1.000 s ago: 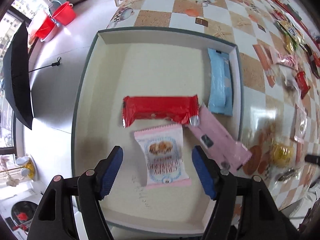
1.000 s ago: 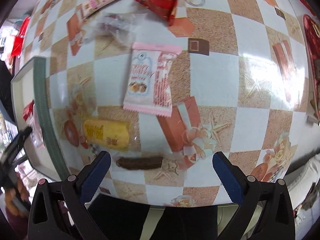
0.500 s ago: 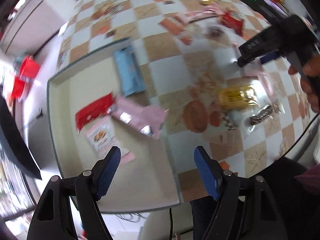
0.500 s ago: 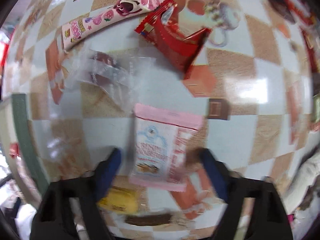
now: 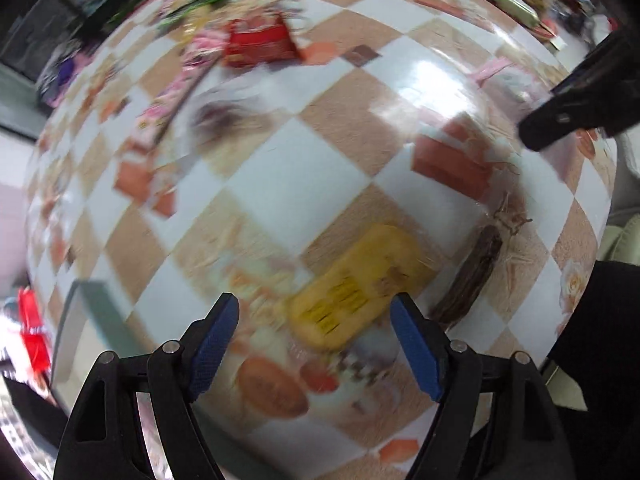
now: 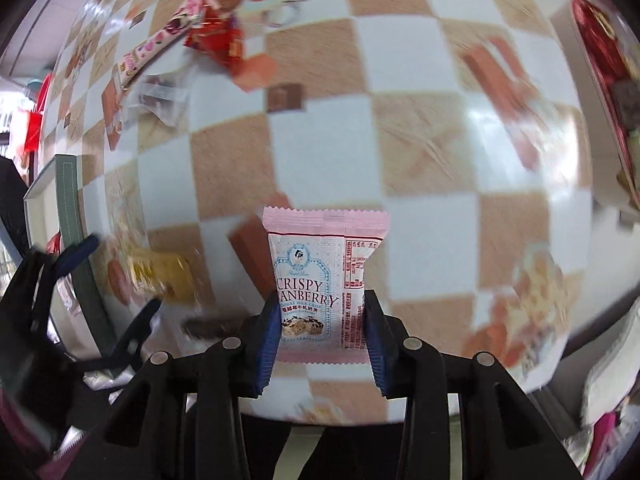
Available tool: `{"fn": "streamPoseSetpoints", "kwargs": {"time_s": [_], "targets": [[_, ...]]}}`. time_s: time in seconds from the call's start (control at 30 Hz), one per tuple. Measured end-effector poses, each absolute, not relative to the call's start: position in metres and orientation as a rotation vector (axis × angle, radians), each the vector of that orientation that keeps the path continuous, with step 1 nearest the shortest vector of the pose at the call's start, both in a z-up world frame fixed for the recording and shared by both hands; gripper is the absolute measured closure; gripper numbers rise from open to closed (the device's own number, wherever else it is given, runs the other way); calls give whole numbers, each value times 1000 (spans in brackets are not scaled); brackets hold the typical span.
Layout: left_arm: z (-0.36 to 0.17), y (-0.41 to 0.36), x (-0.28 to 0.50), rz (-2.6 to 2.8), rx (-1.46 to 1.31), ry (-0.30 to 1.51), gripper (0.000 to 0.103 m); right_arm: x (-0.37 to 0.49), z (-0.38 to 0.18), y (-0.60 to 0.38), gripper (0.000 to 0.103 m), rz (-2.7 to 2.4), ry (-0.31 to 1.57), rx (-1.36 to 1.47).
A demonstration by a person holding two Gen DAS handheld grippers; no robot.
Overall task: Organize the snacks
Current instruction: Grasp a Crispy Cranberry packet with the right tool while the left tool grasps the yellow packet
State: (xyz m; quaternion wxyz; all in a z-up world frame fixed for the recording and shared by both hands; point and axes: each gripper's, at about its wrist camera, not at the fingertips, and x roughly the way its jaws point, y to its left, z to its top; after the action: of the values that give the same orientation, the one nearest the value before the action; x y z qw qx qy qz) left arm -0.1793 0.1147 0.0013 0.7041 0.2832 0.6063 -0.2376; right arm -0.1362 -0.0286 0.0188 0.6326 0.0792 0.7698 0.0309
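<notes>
A glossy checkered tabletop (image 6: 420, 132) carries the scattered snacks. The right tool (image 6: 320, 320) pinches the pink cranberry packet (image 6: 320, 276) by its lower half, at 6 o'clock in its view; carried level, the loose top should not catch on anything. The left tool (image 5: 316, 332) is spread wide over the yellow packet (image 5: 356, 288), with a dark brown bar (image 5: 472, 276) just beside at 3 o'clock. The grey-green tray (image 6: 70, 216) waits at 9 o'clock; red packet (image 6: 220, 40) and long pink stick (image 6: 156, 48) lie well apart.
</notes>
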Motion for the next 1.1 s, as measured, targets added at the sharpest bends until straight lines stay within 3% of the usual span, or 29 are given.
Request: {"fn": "streamPoseSetpoints", "kwargs": {"time_s": [0.13, 0.23, 0.33, 0.7, 0.8, 0.83, 0.87, 1.1], "targets": [[-10, 111, -167, -470, 570, 1383, 16, -151, 24, -47, 63, 71, 1760, 183], [-17, 147, -138, -260, 241, 1506, 17, -160, 29, -49, 63, 69, 1751, 180], [-15, 170, -132, -192, 91, 1540, 17, -158, 33, -59, 63, 75, 1750, 195], [-27, 144, -122, -175, 169, 1560, 17, -161, 31, -55, 63, 102, 1746, 211], [-25, 141, -114, -180, 162, 1560, 33, -162, 35, -59, 63, 103, 1742, 218], [-21, 140, -112, -188, 168, 1553, 50, -161, 35, -59, 63, 103, 1741, 218], [-19, 139, -111, -197, 176, 1548, 61, -160, 36, -60, 63, 104, 1740, 219], [7, 165, -115, -180, 98, 1533, 62, -153, 46, -57, 63, 129, 1729, 193]]}}
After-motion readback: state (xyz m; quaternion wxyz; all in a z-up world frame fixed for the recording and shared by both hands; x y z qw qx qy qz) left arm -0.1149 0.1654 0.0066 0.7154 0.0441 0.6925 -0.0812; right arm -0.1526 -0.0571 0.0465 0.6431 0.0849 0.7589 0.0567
